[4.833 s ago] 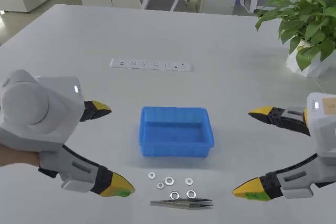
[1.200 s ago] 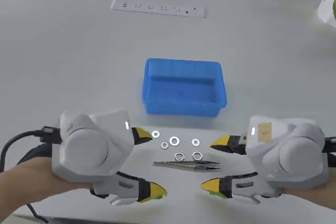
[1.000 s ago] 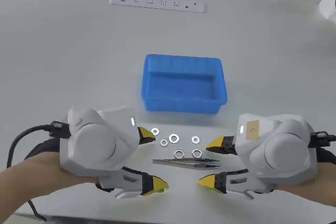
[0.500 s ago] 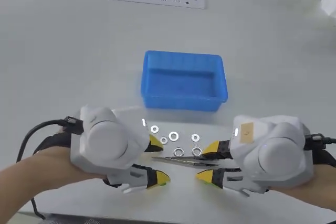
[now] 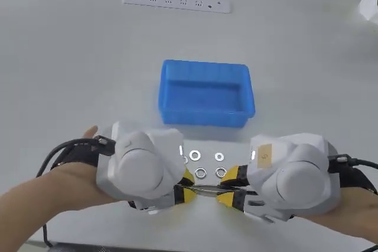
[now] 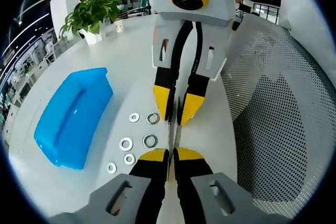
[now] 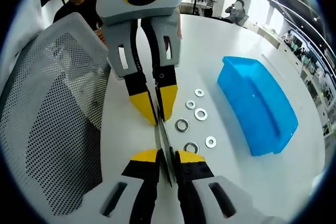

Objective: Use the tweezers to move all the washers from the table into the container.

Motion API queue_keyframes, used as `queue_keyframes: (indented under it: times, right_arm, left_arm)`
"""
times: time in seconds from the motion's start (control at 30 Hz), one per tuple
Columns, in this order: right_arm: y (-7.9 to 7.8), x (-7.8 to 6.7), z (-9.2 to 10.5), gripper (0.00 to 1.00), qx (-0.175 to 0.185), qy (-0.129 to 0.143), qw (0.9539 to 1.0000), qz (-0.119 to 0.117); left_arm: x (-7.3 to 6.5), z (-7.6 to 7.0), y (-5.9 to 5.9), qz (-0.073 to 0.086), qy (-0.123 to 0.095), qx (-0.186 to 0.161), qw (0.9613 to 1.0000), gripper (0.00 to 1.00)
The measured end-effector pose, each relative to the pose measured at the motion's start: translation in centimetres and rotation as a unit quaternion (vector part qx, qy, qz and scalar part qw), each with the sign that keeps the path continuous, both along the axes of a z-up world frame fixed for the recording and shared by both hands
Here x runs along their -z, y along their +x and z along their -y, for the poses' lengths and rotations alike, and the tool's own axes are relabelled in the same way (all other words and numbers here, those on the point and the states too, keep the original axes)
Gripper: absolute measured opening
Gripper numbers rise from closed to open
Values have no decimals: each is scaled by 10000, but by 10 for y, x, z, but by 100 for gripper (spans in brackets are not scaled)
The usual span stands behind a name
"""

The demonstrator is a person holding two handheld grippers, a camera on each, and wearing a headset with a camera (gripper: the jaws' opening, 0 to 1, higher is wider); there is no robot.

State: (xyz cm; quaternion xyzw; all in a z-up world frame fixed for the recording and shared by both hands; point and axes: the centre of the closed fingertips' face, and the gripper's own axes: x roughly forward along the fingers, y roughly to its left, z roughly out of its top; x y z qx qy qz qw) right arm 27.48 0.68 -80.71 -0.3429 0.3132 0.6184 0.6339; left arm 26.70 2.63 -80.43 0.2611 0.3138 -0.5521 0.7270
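The metal tweezers (image 5: 207, 190) lie flat near the table's front edge, with several washers (image 5: 200, 173) just beyond them. My left gripper (image 5: 188, 183) is shut on their left end and my right gripper (image 5: 228, 186) is shut on their right end, the two sets of yellow tips facing each other. In the left gripper view my left gripper (image 6: 170, 155) pinches the tweezers (image 6: 171, 132), washers (image 6: 149, 141) to the left. In the right gripper view my right gripper (image 7: 167, 157) pinches the tweezers (image 7: 163, 135), washers (image 7: 182, 125) to the right. The blue container (image 5: 206, 92) stands beyond, with nothing in it.
A white power strip (image 5: 176, 2) lies far back on the table. A mesh chair (image 6: 278, 129) stands off the table's front edge, close behind the grippers. A potted plant (image 6: 92, 14) stands at the far right corner.
Both grippers have moved inward from either side of the tweezers and gone from open to shut on the two ends. The washers and container have not moved.
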Motion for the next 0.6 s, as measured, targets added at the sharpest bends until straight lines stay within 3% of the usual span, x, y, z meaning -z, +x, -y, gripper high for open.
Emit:
queue_keyframes:
  times: [0.03, 0.1, 0.17, 0.27, 0.3, 0.33, 0.4, 0.53, 0.6]
  right_arm:
    - [0, 0, 0, 13, -13, -44, 10000, -5]
    - [0, 0, 0, 13, -63, -139, 9999, -10]
    - [-1, 0, 0, 12, -153, -227, 9996, 9]
    - [-2, 1, -1, 11, -328, -363, 9988, 30]
    - [-2, 1, -1, 10, -388, -410, 9984, 24]
    - [-3, 1, 0, 10, -452, -458, 9979, -1]
    - [-2, 1, -1, 9, -547, -504, 9972, -52]
    - [-1, 1, 0, 7, -688, -432, 9964, -241]
    - [-3, 1, 0, 7, -709, -358, 9961, -377]
  left_arm:
    - [-1, 1, 1, 25, -12, 38, 10000, 9]
    - [0, 0, 2, -171, 3, -136, 9998, 9]
    - [0, 0, 3, -158, 30, -70, 9998, 8]
    - [0, 0, 4, -266, 80, -80, 9996, 8]
    - [0, 0, 4, -345, 86, -87, 9993, 8]
    - [0, 0, -1, -559, 67, -114, 9984, 8]
    - [0, -1, 1, -656, 72, -151, 9977, 8]
    - [1, -1, 3, -443, 280, 143, 9985, 7]
    - [1, 1, 1, -574, 298, 172, 9978, 7]
